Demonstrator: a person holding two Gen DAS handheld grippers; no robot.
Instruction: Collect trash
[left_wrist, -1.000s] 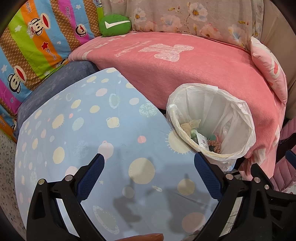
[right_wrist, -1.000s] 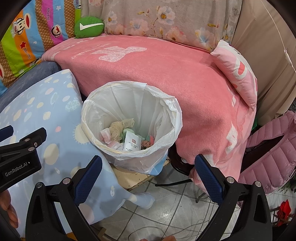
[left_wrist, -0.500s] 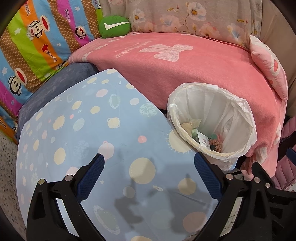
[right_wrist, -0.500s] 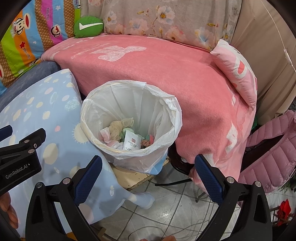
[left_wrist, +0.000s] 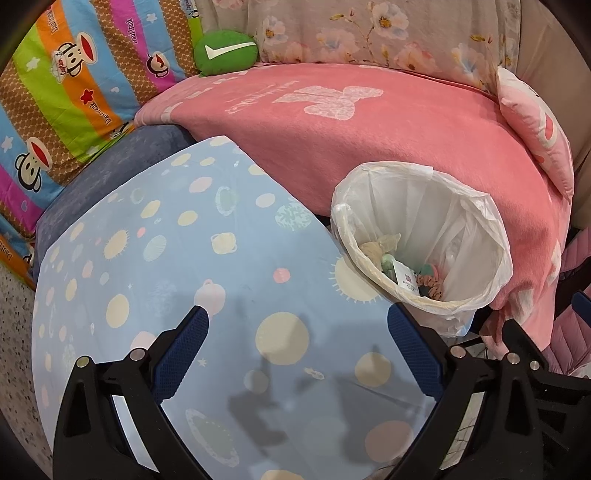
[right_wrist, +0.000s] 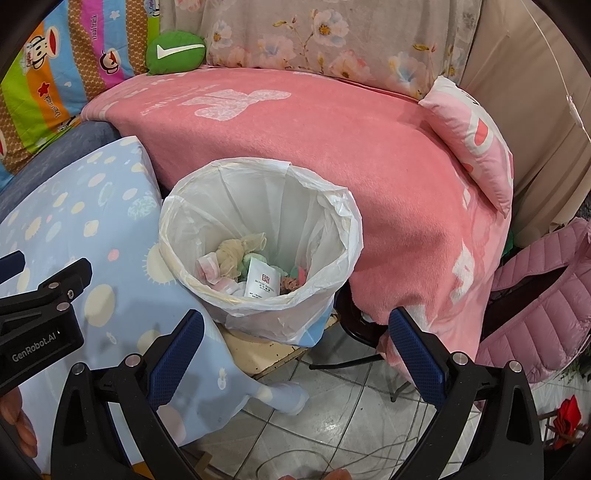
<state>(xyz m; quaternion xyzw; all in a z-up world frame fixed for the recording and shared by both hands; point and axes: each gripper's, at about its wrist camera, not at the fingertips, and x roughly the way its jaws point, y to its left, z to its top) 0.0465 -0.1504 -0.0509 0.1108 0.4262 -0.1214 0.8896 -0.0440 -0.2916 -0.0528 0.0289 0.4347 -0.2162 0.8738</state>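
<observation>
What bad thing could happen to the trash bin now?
1. The trash bin seems to sit near the corner of a small stand, so a bump from the right gripper might tip it onto the tiled floor.
2. Its bag liner hangs loose at the rim and could snag on open fingers.
3. Cables on the floor could trip someone.
</observation>
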